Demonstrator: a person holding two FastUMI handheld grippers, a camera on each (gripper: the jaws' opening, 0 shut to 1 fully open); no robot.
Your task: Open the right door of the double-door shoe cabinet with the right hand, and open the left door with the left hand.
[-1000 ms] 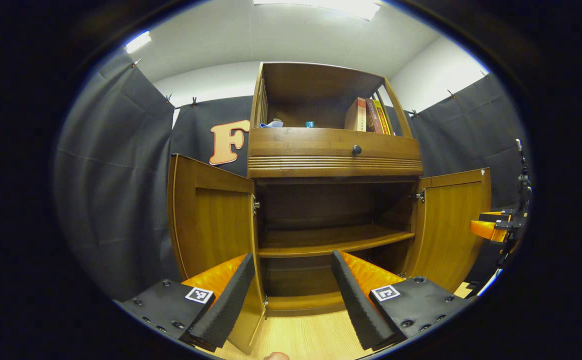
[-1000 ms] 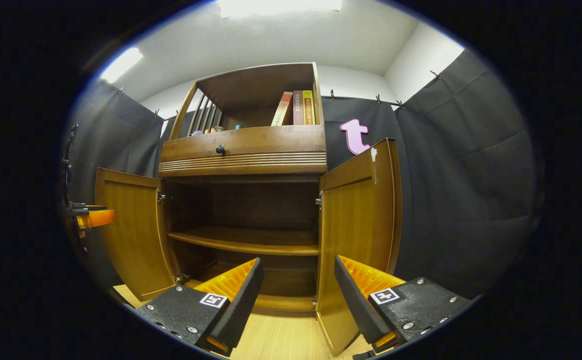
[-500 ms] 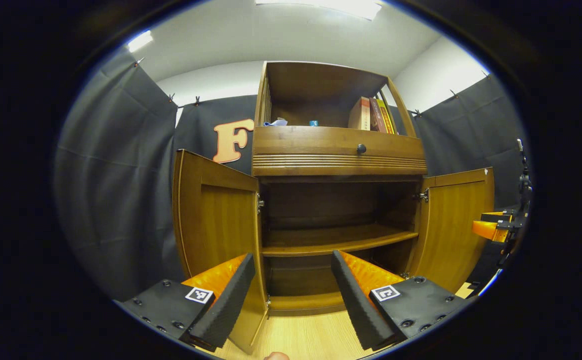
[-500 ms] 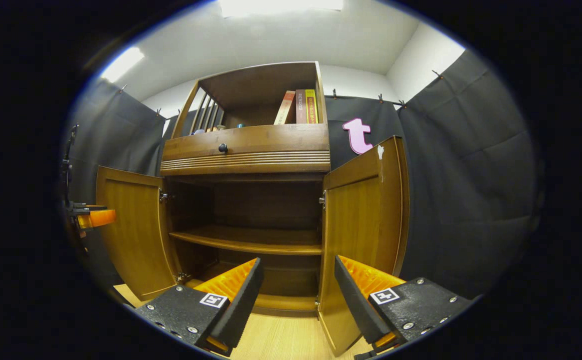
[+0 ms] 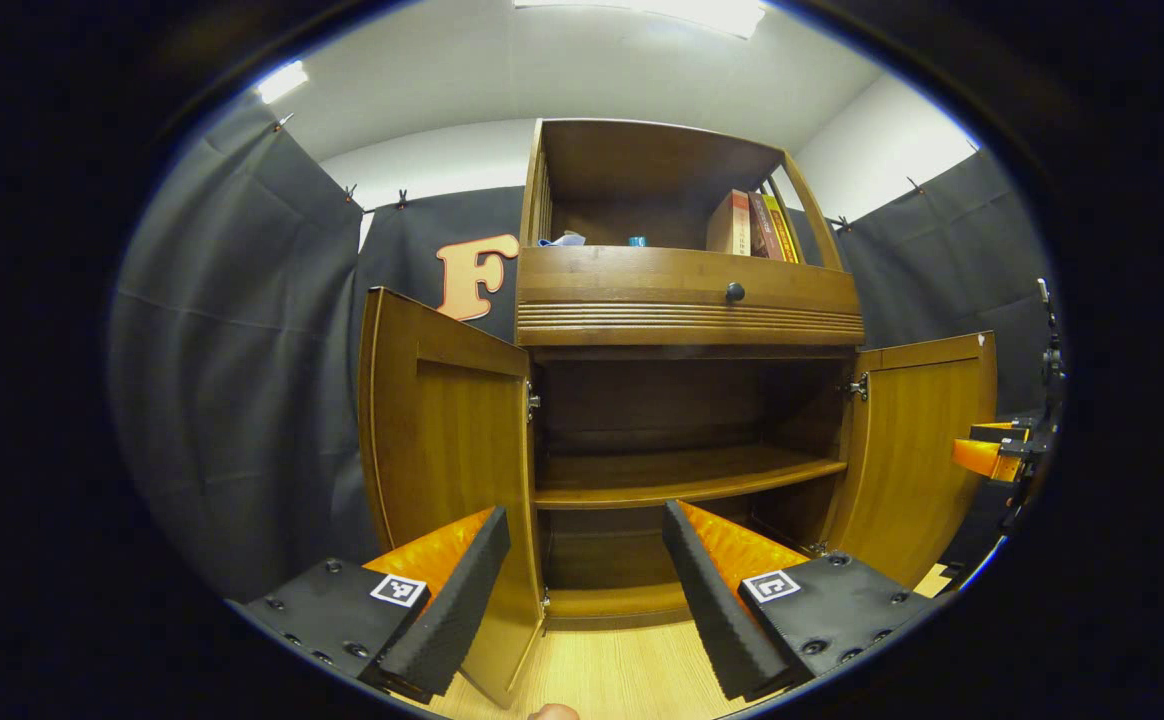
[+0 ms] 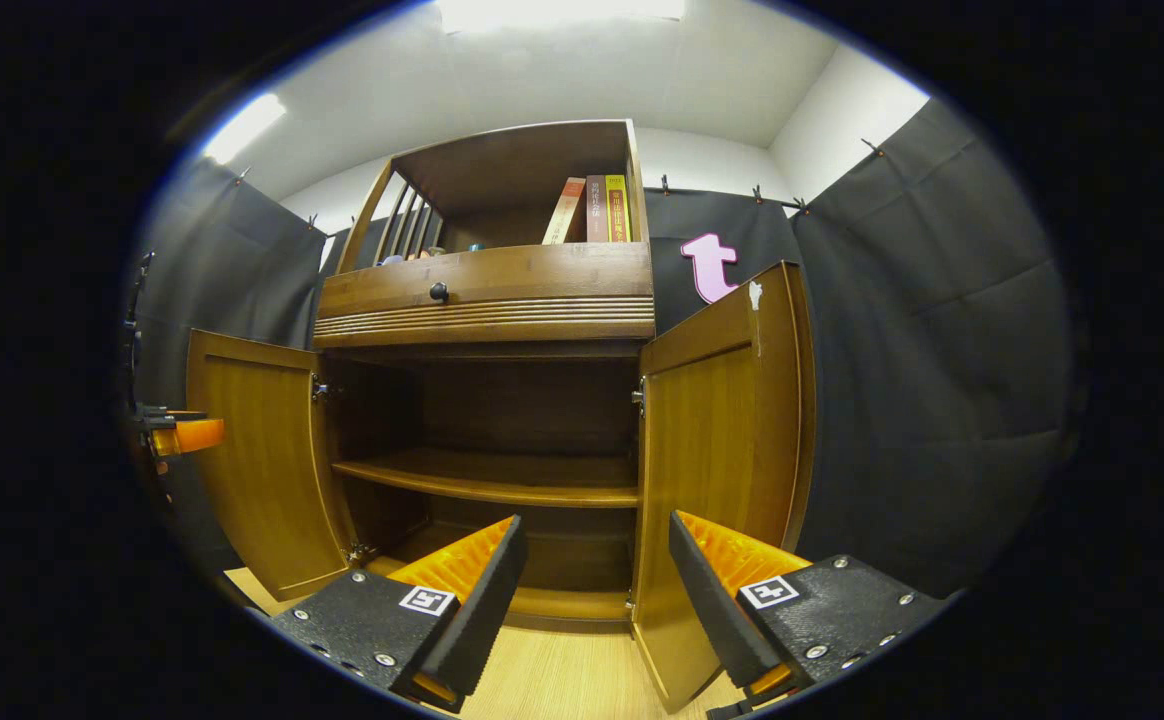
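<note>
Both doors (image 5: 447,440) (image 6: 717,450) have swung wider, so I keep both grippers (image 5: 577,590) (image 6: 592,600) released, clear of them.

Warm brown wood-grain shoe cabinet (image 5: 687,300), pale wood floor (image 5: 607,675), red and yellow books (image 6: 590,210)

Brown wooden shoe cabinet (image 5: 687,300) stands with left door (image 5: 447,460) and right door (image 6: 712,470) swung open.

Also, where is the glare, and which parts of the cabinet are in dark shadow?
Left gripper view: ceiling light glares; lower compartment behind the open left door is dim. Right gripper view: same glare overhead, cabinet edges bow, right door well lit.
</note>
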